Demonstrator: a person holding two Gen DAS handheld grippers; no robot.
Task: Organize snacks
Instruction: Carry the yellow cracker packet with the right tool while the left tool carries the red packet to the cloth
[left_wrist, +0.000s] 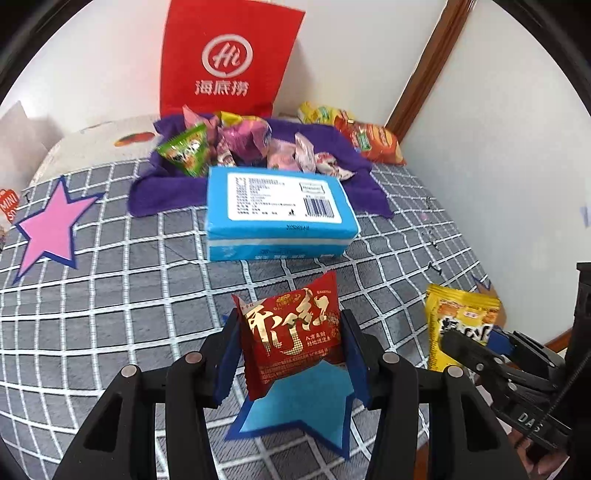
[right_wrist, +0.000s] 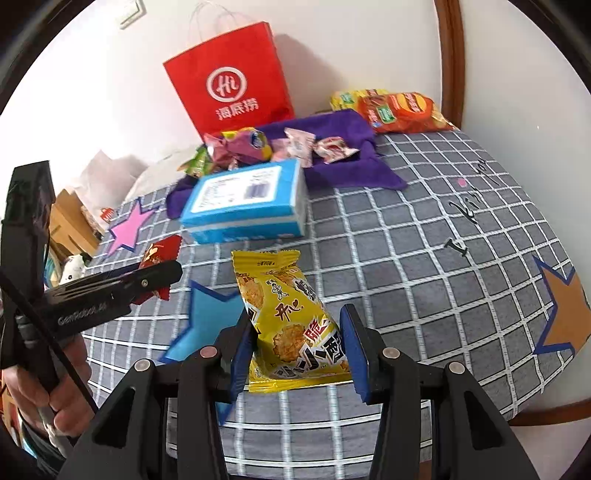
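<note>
My left gripper (left_wrist: 290, 338) is shut on a red snack packet (left_wrist: 291, 332) with gold lettering, held above a blue star mat (left_wrist: 299, 406). My right gripper (right_wrist: 295, 349) is shut on a yellow snack packet (right_wrist: 291, 321), lifted over the checked cloth. The yellow packet (left_wrist: 456, 319) and right gripper also show at the right of the left wrist view; the red packet (right_wrist: 159, 254) and left gripper show at the left of the right wrist view. Several wrapped snacks (left_wrist: 243, 144) lie heaped on a purple towel (left_wrist: 325, 144) at the back.
A blue box (left_wrist: 277, 214) lies mid-table before the towel. A red paper bag (left_wrist: 229, 59) stands against the wall. Orange and yellow chip bags (right_wrist: 399, 110) lie back right. Pink star (left_wrist: 48, 229) and brown star (right_wrist: 565, 310) mats sit on the grey checked cloth (right_wrist: 424, 258).
</note>
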